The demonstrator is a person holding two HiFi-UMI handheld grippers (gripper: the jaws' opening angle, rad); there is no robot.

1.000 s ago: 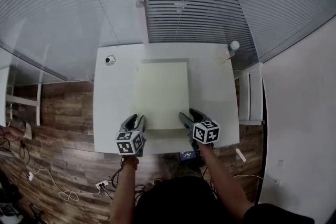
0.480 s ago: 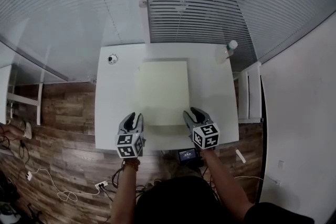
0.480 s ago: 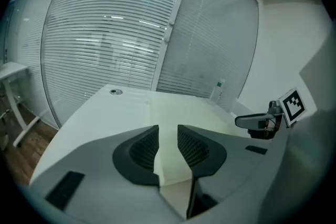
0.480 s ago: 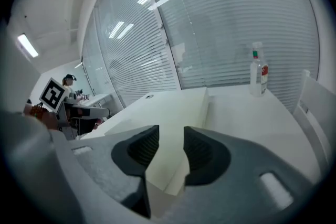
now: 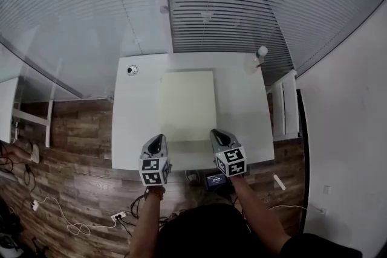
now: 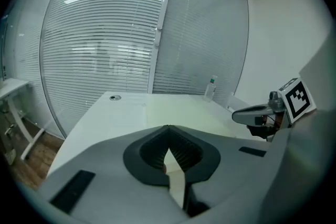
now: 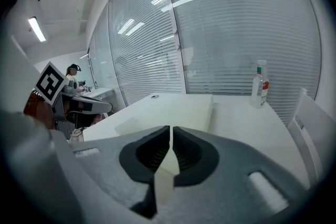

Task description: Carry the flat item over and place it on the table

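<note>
Head view: board (image 5: pixel 187 106) lies flat mid-bench (image 5: pixel 136 124); I judge placing done. Left tool (image 5: pixel 155 140) is pressed together and right tool (image 5: pixel 217 133) has just been closing; both are empty at the near edge. Next: lift clear.

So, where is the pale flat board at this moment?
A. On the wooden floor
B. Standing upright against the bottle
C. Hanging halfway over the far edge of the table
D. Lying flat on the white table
D: the flat board lies flat on the middle of the white table, all its edges inside the tabletop, and the bottle stands apart from it at the far right corner.
</note>
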